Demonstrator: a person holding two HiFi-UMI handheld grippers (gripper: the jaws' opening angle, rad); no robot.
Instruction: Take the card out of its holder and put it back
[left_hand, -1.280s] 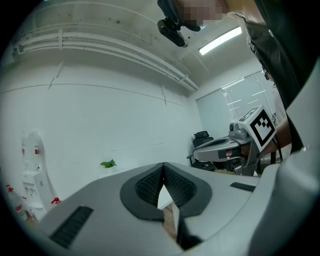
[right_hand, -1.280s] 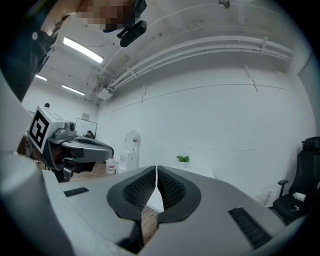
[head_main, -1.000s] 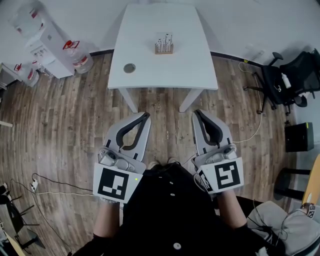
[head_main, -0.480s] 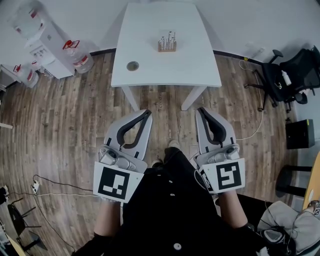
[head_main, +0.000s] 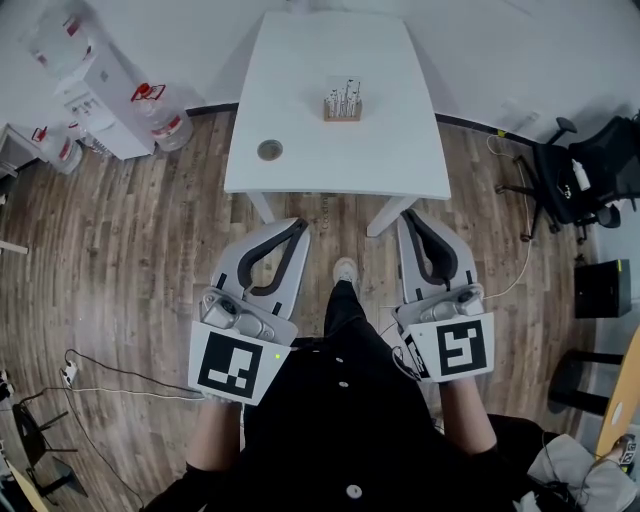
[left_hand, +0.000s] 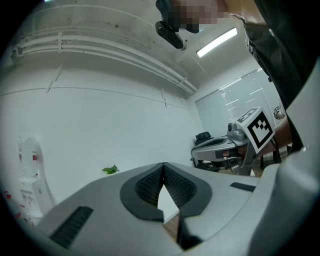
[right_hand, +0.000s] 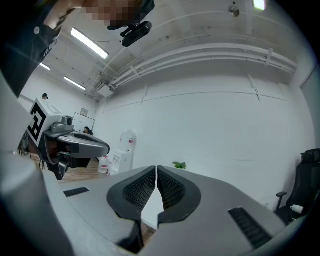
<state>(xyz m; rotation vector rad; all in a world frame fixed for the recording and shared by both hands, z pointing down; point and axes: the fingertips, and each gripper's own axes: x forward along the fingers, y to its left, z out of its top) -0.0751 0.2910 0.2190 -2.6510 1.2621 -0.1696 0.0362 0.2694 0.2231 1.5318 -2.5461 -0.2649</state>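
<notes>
A small wooden card holder with white cards standing upright in it sits near the middle of the white table, far ahead of both grippers. My left gripper hangs over the wooden floor short of the table's front edge, jaws shut on nothing. My right gripper is level with it on the right, also shut and empty. In the left gripper view the gripper points at a bare white wall, its pads touching. The right gripper view shows the gripper closed the same way.
A round grey disc lies at the table's near left. A water dispenser and water bottles stand at the left wall. A black office chair and a white cable are at the right. The person's shoe shows between the grippers.
The person has stepped toward the table: it sits lower and larger in the head view, and a foot has come forward between the grippers. Both grippers stay shut and empty.
</notes>
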